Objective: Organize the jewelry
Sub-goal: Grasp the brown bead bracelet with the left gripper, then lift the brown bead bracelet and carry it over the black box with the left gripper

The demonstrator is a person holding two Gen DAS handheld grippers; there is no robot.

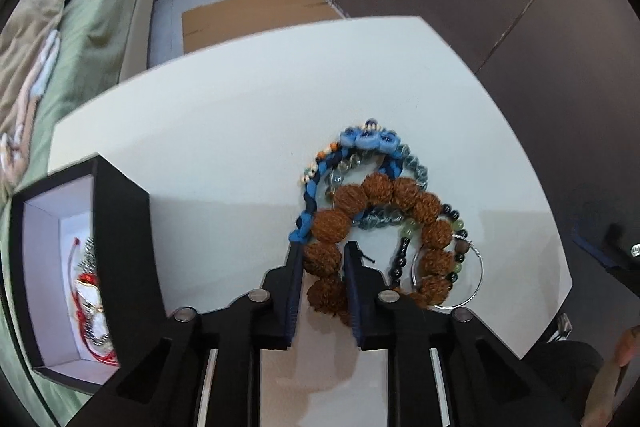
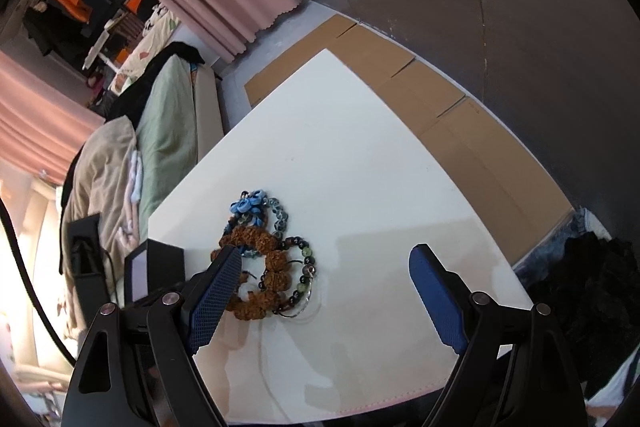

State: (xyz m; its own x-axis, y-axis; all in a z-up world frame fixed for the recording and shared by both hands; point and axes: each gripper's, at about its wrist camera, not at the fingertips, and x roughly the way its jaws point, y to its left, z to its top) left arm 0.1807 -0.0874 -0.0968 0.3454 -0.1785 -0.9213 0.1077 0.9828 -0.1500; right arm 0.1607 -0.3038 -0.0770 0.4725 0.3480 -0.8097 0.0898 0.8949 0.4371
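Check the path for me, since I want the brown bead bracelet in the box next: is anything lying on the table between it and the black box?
Nothing visible. The brown bead bracelet, clamped in the left tool, has bare white table between it and the black box. Only the blue braided bracelet and glass bead bracelet tangle against it.

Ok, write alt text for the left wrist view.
The left gripper closes on a brown rough-bead bracelet in a jewelry pile on a white table. At left, an open black box holds red-corded pieces.
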